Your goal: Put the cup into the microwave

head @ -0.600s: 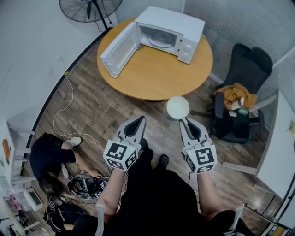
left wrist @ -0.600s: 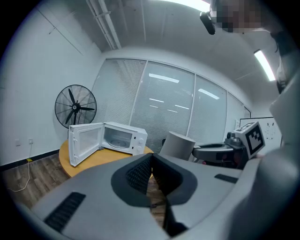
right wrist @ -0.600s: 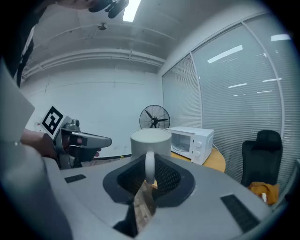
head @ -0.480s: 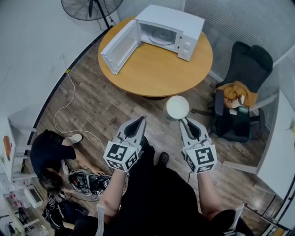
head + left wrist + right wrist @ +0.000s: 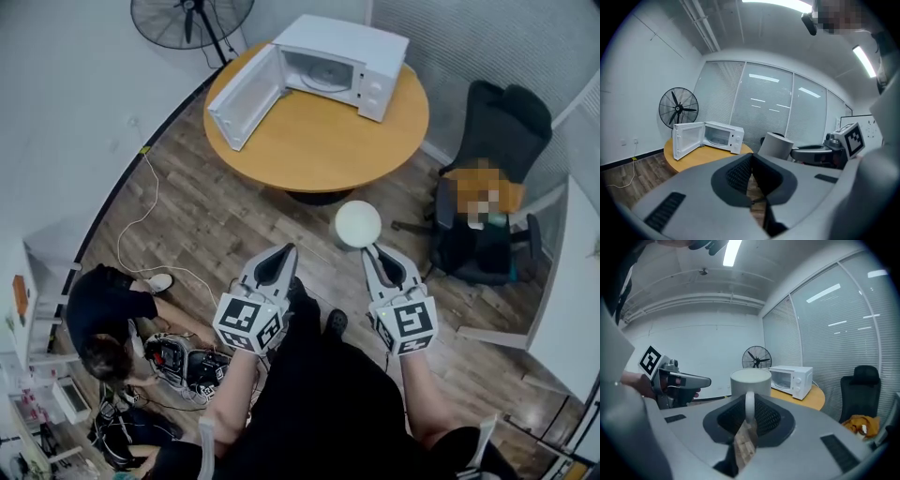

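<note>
- My left gripper [image 5: 287, 249], at lower middle of the head view, has its jaws pressed together, with nothing between them.
- The microwave [image 5: 328, 67] stands at the top on the round table [image 5: 319, 145], with its door open.
- The white cup [image 5: 358, 225] is at the centre, well apart from the microwave.
- My right gripper [image 5: 368, 250] pinches the cup's handle [image 5: 749, 405].

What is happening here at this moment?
A person stands some way from a round wooden table, with a claw in each hand. The right claw is closed on the handle of a white cup and holds it in the air. The left claw is shut and empty. On the table, the microwave has its door open; the cup is not yet inside.
</note>
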Demonstrator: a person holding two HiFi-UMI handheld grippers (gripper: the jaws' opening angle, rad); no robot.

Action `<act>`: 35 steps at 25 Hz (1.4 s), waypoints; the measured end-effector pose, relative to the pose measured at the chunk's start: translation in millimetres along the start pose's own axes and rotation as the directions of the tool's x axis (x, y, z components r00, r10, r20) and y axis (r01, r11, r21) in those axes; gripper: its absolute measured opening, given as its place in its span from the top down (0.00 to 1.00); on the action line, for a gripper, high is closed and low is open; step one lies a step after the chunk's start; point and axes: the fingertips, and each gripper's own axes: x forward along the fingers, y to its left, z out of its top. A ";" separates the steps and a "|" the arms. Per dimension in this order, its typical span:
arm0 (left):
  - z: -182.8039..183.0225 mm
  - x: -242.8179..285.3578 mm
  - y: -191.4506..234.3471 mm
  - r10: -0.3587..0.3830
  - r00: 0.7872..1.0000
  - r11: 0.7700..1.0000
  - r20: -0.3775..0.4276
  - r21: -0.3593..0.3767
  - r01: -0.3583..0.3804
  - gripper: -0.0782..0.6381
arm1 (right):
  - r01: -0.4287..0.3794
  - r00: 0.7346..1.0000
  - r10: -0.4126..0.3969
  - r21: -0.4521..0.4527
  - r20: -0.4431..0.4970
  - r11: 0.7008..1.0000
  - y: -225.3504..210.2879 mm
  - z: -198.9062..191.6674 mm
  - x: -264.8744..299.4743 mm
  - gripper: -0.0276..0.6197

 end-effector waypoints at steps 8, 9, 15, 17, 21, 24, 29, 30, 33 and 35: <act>-0.3 -2.3 -9.4 0.010 1.000 1.000 0.000 0.003 -0.010 0.90 | -0.031 1.000 0.031 0.014 -0.002 0.999 0.3 -3.5 -8.8 0.87; -0.2 -2.2 -10.0 0.009 1.000 1.000 0.000 0.002 -0.009 0.90 | -0.030 1.000 0.030 0.013 -0.002 0.999 0.2 -3.6 -8.9 0.87; -0.8 1.6 -5.1 0.003 1.000 1.000 -0.006 -0.005 -0.003 0.90 | -0.021 1.000 0.021 0.010 -0.009 1.000 -2.1 -2.3 -3.1 0.87; 0.2 5.4 -0.4 -0.001 1.000 1.000 -0.004 -0.008 0.001 0.90 | -0.016 1.000 0.016 0.008 -0.014 1.000 -4.8 -2.1 2.4 0.87; 2.7 12.8 12.3 -0.006 1.000 1.000 -0.002 -0.011 0.006 0.90 | -0.007 1.000 0.007 0.011 -0.021 1.000 -9.3 -0.6 16.5 0.87; 6.7 20.4 27.2 -0.012 1.000 1.000 0.005 -0.017 0.012 0.90 | 0.000 1.000 0.000 0.015 -0.021 1.000 -11.4 3.6 31.9 0.87; 16.6 35.7 54.3 -0.025 1.000 0.999 0.008 -0.025 0.025 0.90 | 0.016 0.999 -0.016 0.010 -0.029 1.000 -14.4 14.4 58.6 0.87; 19.2 39.1 59.9 -0.029 1.000 0.999 0.010 -0.026 0.029 0.90 | 0.020 0.999 -0.019 0.008 -0.032 1.000 -15.1 16.7 64.2 0.87; 25.3 50.0 77.6 -0.039 0.999 0.999 0.014 -0.029 0.039 0.90 | 0.028 0.999 -0.028 0.003 -0.040 1.000 -17.6 21.5 82.4 0.87; 29.5 57.4 89.5 -0.046 0.999 0.998 0.016 -0.030 0.047 0.90 | 0.031 0.999 -0.031 -0.002 -0.044 1.000 -19.3 25.3 94.9 0.87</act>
